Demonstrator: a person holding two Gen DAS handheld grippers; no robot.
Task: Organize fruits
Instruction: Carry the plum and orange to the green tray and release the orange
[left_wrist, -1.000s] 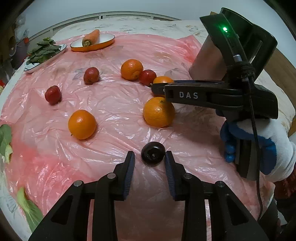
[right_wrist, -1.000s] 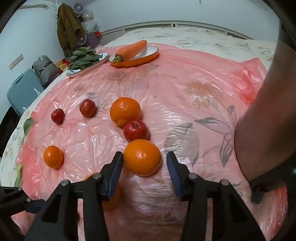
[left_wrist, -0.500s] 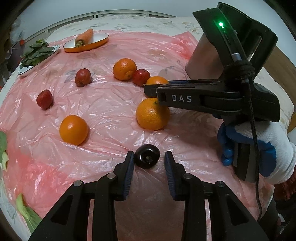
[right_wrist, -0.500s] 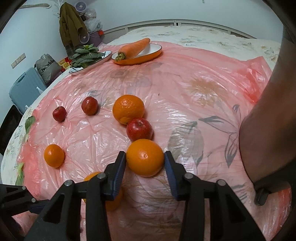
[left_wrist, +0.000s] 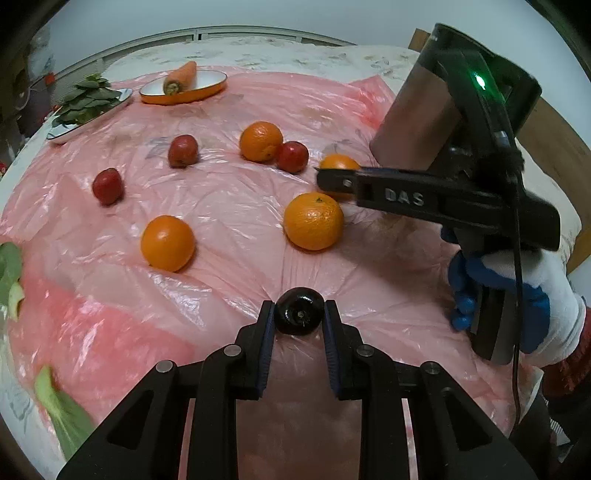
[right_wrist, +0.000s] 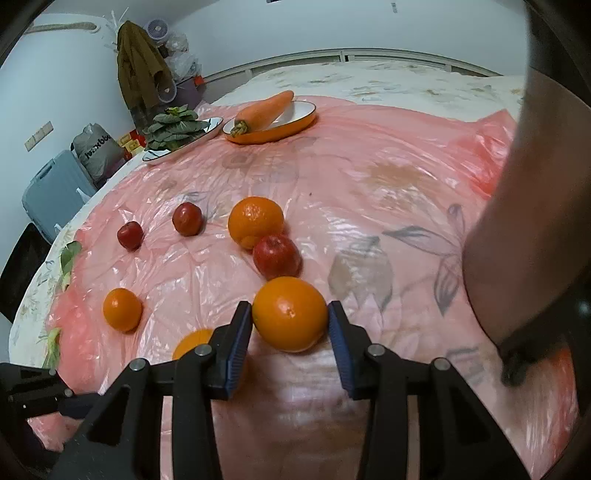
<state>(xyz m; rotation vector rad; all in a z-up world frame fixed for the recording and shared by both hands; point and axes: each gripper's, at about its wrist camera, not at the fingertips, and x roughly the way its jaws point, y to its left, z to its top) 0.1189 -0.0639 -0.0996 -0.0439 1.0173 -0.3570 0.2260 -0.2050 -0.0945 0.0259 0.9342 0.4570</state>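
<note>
Fruits lie on a pink plastic sheet (left_wrist: 229, 206). My left gripper (left_wrist: 298, 314) is shut on a small dark round fruit (left_wrist: 299, 315), pads touching both its sides. My right gripper (right_wrist: 290, 319) is shut on an orange (right_wrist: 290, 314); in the left wrist view that gripper (left_wrist: 325, 179) reaches in from the right around the same orange (left_wrist: 338, 164). Other oranges (left_wrist: 314, 220) (left_wrist: 168, 243) (left_wrist: 260, 141) and red apples (left_wrist: 293, 157) (left_wrist: 183, 150) (left_wrist: 107, 186) lie loose. In the right wrist view a red apple (right_wrist: 277, 256) touches the held orange.
An orange dish with a carrot (right_wrist: 271, 123) and a plate of leafy greens (right_wrist: 181, 134) stand at the far edge. Green leaves (left_wrist: 11, 273) lie at the left edge. A large metal cylinder (left_wrist: 417, 122) stands at the right.
Both grippers moved forward and closed: the left around the dark fruit, the right around the orange.
</note>
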